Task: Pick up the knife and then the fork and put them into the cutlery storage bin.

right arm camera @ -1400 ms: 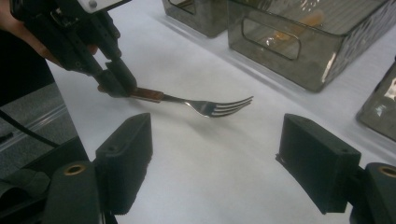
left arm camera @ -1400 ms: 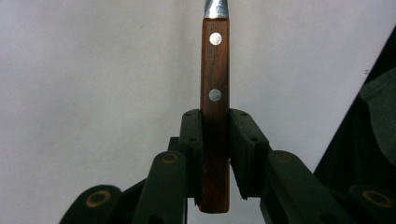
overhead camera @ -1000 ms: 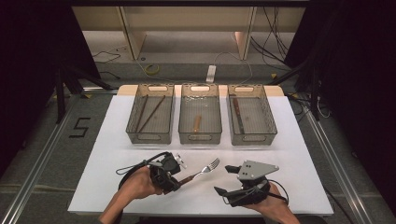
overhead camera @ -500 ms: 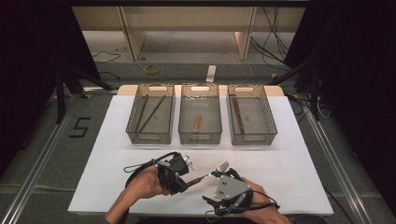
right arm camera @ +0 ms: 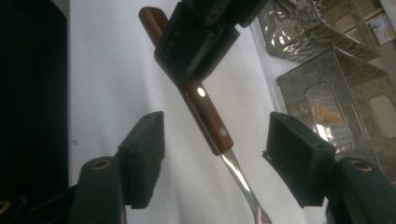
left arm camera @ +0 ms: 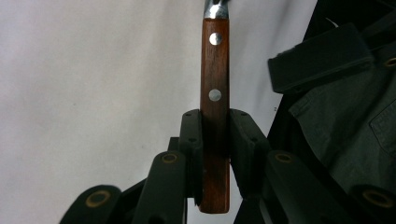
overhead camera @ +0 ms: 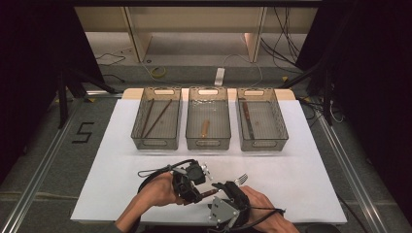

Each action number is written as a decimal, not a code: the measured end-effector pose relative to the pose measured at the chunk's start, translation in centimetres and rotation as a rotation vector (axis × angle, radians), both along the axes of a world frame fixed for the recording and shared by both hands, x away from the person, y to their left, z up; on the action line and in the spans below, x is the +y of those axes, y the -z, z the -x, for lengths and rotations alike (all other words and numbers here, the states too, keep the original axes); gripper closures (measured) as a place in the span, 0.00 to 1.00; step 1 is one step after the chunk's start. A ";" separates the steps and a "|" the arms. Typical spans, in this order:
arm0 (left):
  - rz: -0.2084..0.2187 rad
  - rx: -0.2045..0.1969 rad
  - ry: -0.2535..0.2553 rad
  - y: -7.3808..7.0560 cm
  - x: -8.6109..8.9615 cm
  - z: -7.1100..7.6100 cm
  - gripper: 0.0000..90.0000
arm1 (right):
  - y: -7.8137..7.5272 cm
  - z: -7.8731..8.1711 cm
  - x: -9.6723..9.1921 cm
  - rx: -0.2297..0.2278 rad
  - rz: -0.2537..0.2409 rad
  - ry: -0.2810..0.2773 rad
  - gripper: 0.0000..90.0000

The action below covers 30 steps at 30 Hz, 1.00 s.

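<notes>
A: Left gripper [overhead camera: 204, 187], seen in the high view at about 6 o'clock on the white table cover [overhead camera: 316, 160]. Clamped tight on the fork [left arm camera: 215, 116], pads pressing both flat sides of the handle near its butt end.

B: Confirmed from the left gripper view. Handle of reddish-brown wood, two bright round rivets along its face, steel neck starting just past the upper rivet. Butt end poking out a little below the pads.

A: Right gripper [right arm camera: 212, 158], just beside the left one at its 4 o'clock in the high view. Jaws parted, one either side of the fork where wood meets steel. Clear gap on both sides, no contact. Jaws just been closing in, fork between them.

B: Agreed. Fork position: held off the cover, slanting from the left gripper toward 2 o'clock, tines [overhead camera: 241, 178] showing beyond the right gripper in the high view.

A: Steel shank slim and polished, catching the light in the right gripper view.

B: Three wire baskets [overhead camera: 208, 144] well apart at 12 o'clock.
</notes>
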<state>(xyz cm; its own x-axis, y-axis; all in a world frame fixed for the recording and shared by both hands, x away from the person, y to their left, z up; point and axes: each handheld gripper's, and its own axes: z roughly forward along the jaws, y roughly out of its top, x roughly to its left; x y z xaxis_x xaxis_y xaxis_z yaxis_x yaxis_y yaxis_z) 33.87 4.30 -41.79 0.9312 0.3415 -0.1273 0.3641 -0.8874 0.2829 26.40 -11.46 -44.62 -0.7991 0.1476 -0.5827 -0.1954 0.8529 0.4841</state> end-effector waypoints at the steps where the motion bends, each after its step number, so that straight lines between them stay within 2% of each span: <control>1: -0.003 0.001 0.002 0.0 -0.1 0.0 0.84 | 0.1 0.1 0.1 -0.012 0.010 -0.002 0.46; 2: -0.006 -0.001 0.013 -0.1 -0.2 0.0 0.84 | 0.2 0.1 0.2 -0.018 0.032 -0.011 0.47; 3: -0.010 0.003 0.018 -0.1 -0.3 0.0 0.84 | 0.5 0.3 0.4 -0.007 0.019 0.006 0.48; 8: -0.008 0.008 0.020 -0.1 -0.6 0.1 0.84 | 1.0 0.5 0.8 -0.061 0.078 -0.017 0.58; 12: -0.014 -0.001 0.037 -0.4 -0.8 0.3 0.84 | 1.1 0.3 0.9 -0.067 0.115 -0.042 0.64; 15: -0.014 0.005 0.044 -0.5 -1.0 0.4 0.84 | 1.1 0.3 1.0 -0.087 0.132 -0.054 0.68; 17: -0.018 0.005 0.051 -0.4 -1.1 0.4 0.84 | 1.3 0.4 1.2 -0.084 0.131 -0.037 0.70; 22: -0.018 0.014 0.063 -0.4 -1.2 0.5 0.84 | 1.4 0.4 1.3 -0.091 0.146 -0.065 0.80; 25: -0.012 0.021 0.070 -0.4 -1.2 0.4 0.84 | 1.6 0.5 1.2 -0.108 0.177 -0.087 0.85; 28: -0.010 0.019 0.071 -0.4 -1.1 0.5 0.83 | 1.9 0.6 1.4 -0.122 0.200 -0.113 0.87; 30: 0.003 0.021 0.068 -0.4 -1.0 0.4 0.83 | 1.8 0.6 1.3 -0.130 0.204 -0.112 0.87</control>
